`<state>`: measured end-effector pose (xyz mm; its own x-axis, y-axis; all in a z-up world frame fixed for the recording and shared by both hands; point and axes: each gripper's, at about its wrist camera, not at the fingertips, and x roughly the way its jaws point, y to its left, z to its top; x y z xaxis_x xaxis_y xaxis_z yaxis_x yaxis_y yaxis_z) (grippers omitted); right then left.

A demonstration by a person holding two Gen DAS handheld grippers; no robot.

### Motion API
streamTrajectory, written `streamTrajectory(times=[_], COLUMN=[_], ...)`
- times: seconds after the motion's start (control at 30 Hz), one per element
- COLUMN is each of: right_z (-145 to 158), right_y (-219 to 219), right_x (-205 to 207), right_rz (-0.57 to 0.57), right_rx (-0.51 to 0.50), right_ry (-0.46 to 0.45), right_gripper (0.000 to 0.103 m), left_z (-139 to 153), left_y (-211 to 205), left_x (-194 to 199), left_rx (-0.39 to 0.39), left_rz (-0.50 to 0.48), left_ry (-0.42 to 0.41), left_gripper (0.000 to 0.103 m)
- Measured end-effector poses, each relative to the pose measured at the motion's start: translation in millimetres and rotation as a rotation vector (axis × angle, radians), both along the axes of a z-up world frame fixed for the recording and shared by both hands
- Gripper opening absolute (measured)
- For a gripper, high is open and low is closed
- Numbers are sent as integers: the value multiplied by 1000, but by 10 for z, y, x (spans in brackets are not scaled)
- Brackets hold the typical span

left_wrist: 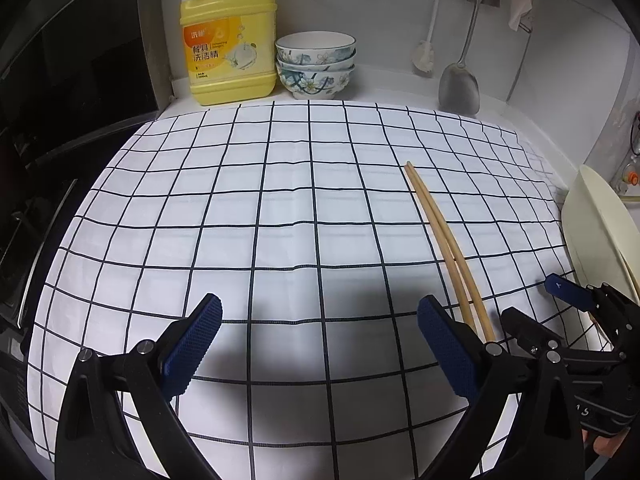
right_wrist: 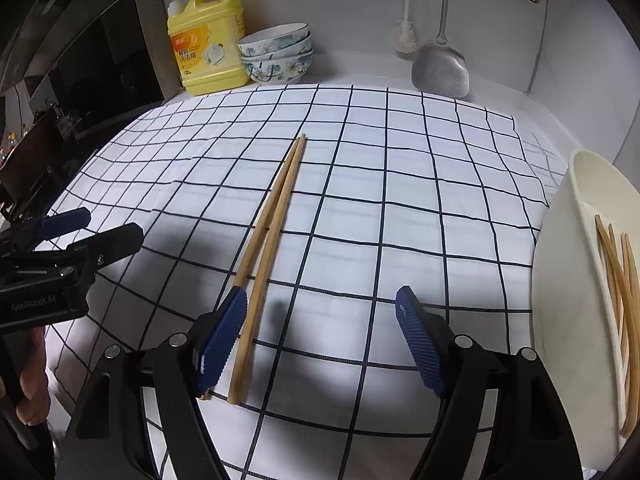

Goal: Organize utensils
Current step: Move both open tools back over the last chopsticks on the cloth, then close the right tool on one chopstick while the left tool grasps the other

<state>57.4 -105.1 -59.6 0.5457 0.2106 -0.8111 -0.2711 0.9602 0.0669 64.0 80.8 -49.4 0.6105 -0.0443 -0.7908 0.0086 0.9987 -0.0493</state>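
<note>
Two wooden chopsticks point(right_wrist: 276, 220) lie side by side on the checked cloth point(right_wrist: 400, 200), their tips pointing away. My right gripper point(right_wrist: 320, 332) hangs open over their near ends: one stick lies just inside its left pad point(right_wrist: 222, 336), the other runs under that pad. Neither pad presses on them. My left gripper point(left_wrist: 324, 336) is open over bare cloth, with the chopsticks point(left_wrist: 440, 232) just past its right finger. The right gripper point(left_wrist: 536, 304) shows at the right edge of the left wrist view. A white holder point(right_wrist: 568, 280) at the right has several chopsticks point(right_wrist: 620, 280) in it.
At the back stand a yellow detergent bottle point(left_wrist: 228, 52) and stacked floral bowls point(left_wrist: 316, 64). A metal spatula point(left_wrist: 458, 88) and a brush point(left_wrist: 424, 56) hang on the wall. A black stove point(left_wrist: 60, 120) borders the cloth on the left. The white holder point(left_wrist: 596, 224) stands at the cloth's right edge.
</note>
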Motion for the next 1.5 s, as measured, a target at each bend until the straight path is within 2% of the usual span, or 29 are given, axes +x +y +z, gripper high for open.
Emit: streamTrajectory(times=[0.6,0.7,0.97,1.1,1.5], right_z=[-136,-137,-175,-168,-161], right_y=[216,195,-127,-238,-315], right_x=[-30,-17,121,147,165], right_rz=[40,34,-95,-141,-98], right_rx=[-151,-145,-93,-103,-105], right_ry=[-13,-13,2,-4,-16], right_gripper=[73,73,73,73,73], left_z=[-55,-72,-126,-143,-191], left_y=[-25,-47,-184,-279,-576], left_x=[58,77,135,162,326], left_rx=[-6,-6,9,28,54], left_rz=[-8,-14,-41,-55,-97], left_ry=[16,22,35,29,38], left_gripper=[96,96,96,96,96])
